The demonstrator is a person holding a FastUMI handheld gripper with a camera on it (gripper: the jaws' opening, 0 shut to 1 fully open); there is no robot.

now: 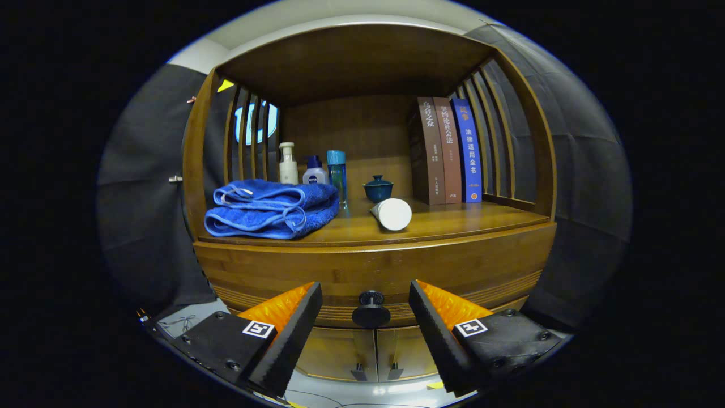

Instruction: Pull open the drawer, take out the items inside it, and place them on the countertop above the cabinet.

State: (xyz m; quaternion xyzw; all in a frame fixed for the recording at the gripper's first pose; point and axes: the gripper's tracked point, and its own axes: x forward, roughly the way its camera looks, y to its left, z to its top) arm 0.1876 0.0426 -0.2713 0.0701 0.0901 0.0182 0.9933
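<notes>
The drawer (374, 266) is a curved wooden front, shut flush in the cabinet, in the lower middle of the frame. Its round black knob (371, 310) sits between the open fingers of the hand-held gripper (365, 306), untouched. The wooden surface (453, 218) lies just above it

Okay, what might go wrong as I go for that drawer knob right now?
1. The hand-held gripper is open with the black drawer knob between its fingers; the knob is small and round, so the fingers may slip off it when pulled.
2. The white tube lies on its side near the countertop front edge; a jerky pull might roll it off.
</notes>
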